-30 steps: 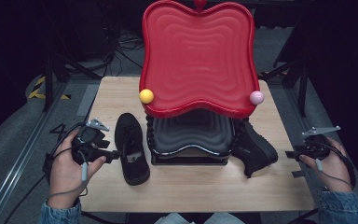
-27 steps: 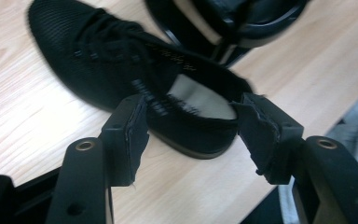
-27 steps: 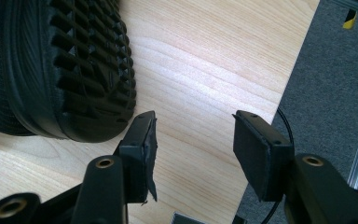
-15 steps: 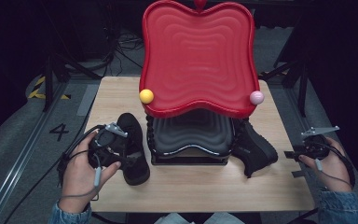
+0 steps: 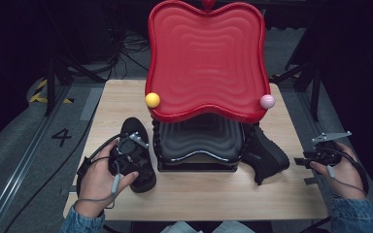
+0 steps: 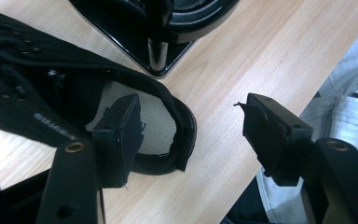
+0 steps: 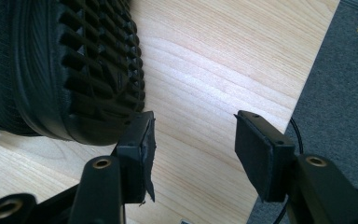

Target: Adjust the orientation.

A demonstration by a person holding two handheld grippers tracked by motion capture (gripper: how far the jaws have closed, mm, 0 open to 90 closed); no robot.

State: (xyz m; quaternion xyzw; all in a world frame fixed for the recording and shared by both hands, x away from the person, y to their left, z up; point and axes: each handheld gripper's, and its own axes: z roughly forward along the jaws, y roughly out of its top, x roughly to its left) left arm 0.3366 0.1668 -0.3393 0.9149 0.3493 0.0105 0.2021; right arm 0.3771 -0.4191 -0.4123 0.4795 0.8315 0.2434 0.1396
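The spread left claw [image 6: 191, 135] straddles the lower-left shoe's [image 6: 51, 88] heel collar; it should pinch squarely; right claw [image 7: 193, 140] gapes

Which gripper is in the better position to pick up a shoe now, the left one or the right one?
The left. The left gripper is open, with one jaw inside the opening of the left shoe and the other outside its heel collar. The right gripper is open beside the table edge, its jaws near the sole of the right shoe but not around it.

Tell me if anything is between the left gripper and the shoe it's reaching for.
Nothing visible. The left gripper is open right at the left shoe: one jaw sits inside the heel opening, the other outside over bare table, so the heel rim lies between them.
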